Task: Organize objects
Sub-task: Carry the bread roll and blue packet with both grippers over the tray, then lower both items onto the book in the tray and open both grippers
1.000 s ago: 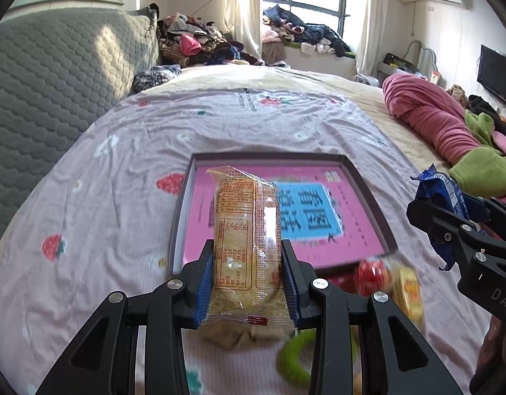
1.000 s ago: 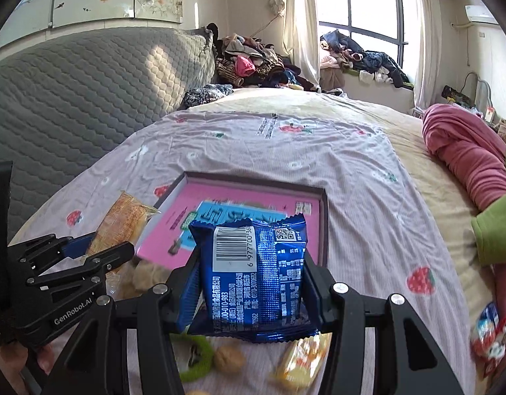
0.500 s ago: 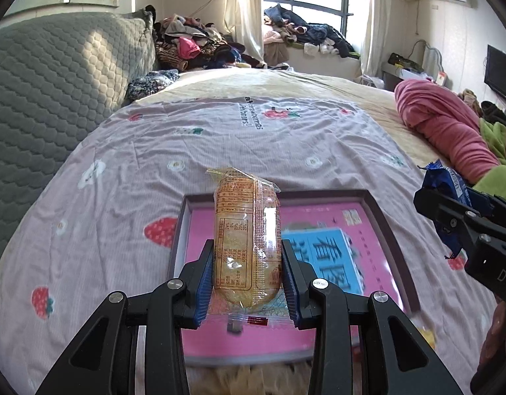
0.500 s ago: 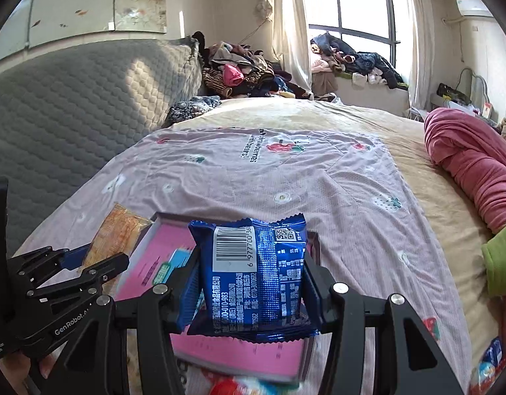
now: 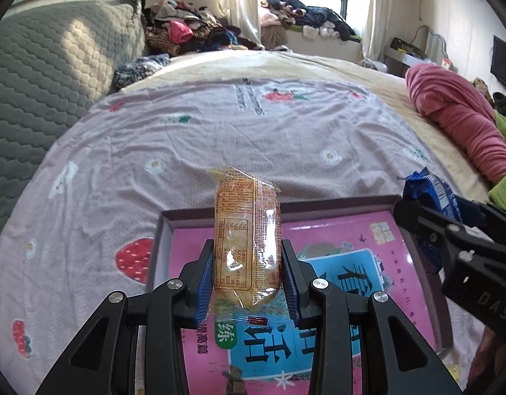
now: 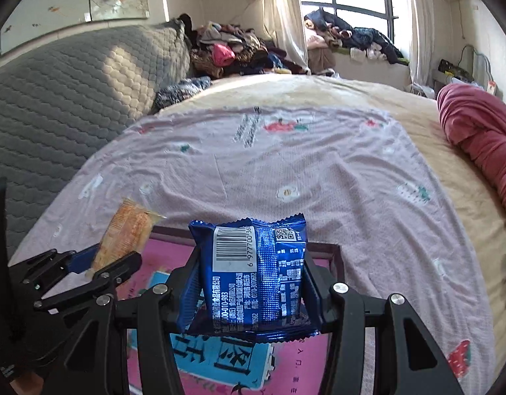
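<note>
My left gripper (image 5: 248, 271) is shut on an orange-yellow wrapped cake (image 5: 246, 230), held upright above the pink box lid (image 5: 351, 240). In the right wrist view that cake (image 6: 128, 233) and the left gripper (image 6: 88, 266) show at the left. My right gripper (image 6: 253, 283) is shut on a blue snack packet (image 6: 256, 276), barcode side up, also over the pink box lid (image 6: 154, 263). In the left wrist view the blue packet (image 5: 427, 191) peeks out at the right edge, above the right gripper's black frame. The lid's inside shows a pink and blue picture with large characters.
The lid lies on a lilac strawberry-print sheet (image 5: 253, 125) over a bed. A grey quilted headboard (image 5: 39, 65) stands left. A rolled pink blanket (image 5: 457, 115) lies right. Piled clothes (image 6: 236, 49) fill the far corner and window sill.
Both grippers have moved forward and a little down with their packets. The pink lid now lies right beneath them, and the loose snacks and green ring near the front have left view.
</note>
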